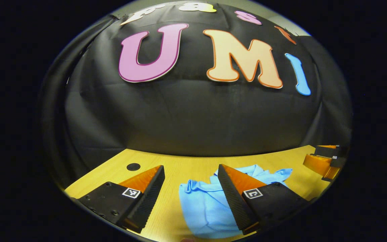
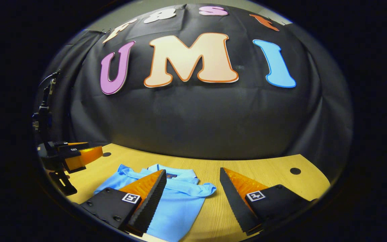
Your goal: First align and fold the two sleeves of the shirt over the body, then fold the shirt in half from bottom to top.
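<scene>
Lying half-hidden behind each wide-open, empty hand-held gripper (image 1: pixel 190 171) (image 2: pixel 192 174), the shirt (image 1: pixel 203 205) (image 2: pixel 180 198).

Dim booth, sharp centre, fisheye bending at edges.

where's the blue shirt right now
The blue shirt lies on the wooden table near the booth's wall. In the right gripper view it is lower left, partly behind that tool's left finger.

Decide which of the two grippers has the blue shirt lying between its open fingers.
The left gripper: the shirt lies between its fingers. The right gripper frames mostly bare table, the shirt reaching under one finger.
</scene>
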### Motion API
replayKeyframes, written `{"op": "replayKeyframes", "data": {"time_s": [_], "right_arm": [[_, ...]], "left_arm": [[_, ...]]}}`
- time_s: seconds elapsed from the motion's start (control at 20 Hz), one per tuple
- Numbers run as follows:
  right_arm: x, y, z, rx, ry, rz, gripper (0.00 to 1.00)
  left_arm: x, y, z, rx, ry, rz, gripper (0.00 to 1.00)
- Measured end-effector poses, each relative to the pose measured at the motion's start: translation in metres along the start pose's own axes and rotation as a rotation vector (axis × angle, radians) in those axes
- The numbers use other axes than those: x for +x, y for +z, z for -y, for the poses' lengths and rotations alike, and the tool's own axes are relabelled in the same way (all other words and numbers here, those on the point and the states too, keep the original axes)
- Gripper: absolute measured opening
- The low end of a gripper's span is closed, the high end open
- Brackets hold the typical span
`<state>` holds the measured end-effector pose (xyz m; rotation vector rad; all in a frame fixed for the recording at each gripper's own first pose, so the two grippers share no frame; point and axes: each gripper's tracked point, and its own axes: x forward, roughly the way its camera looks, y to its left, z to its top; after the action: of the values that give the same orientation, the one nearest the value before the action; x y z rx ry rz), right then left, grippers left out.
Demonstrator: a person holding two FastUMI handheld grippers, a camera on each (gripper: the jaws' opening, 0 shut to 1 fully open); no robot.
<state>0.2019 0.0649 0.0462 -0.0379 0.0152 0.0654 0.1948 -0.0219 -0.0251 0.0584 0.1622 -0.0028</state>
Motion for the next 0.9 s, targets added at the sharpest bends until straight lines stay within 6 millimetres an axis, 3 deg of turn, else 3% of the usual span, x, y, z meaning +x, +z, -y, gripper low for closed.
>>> {"op": "replayKeyframes", "data": {"time_s": [0.15,0.4,0.65,0.9], "right_arm": [[-0.044,-0.003,-0.002,-0.007,0.026,0.017,0.98],[-0.109,-0.011,0.004,0.015,0.039,0.056,0.98],[-0.149,-0.018,0.012,0.076,0.03,0.093,0.98],[-0.184,-0.035,0.028,0.059,0.02,0.123,0.98]], "left_arm": [[-0.042,-0.002,0.011,-0.034,-0.039,0.01,0.95],[-0.091,-0.001,0.014,-0.019,-0.025,0.048,0.94],[-0.131,-0.011,0.033,-0.036,-0.014,0.072,0.94],[-0.151,-0.022,0.048,-0.057,0.014,0.064,0.94]]}}
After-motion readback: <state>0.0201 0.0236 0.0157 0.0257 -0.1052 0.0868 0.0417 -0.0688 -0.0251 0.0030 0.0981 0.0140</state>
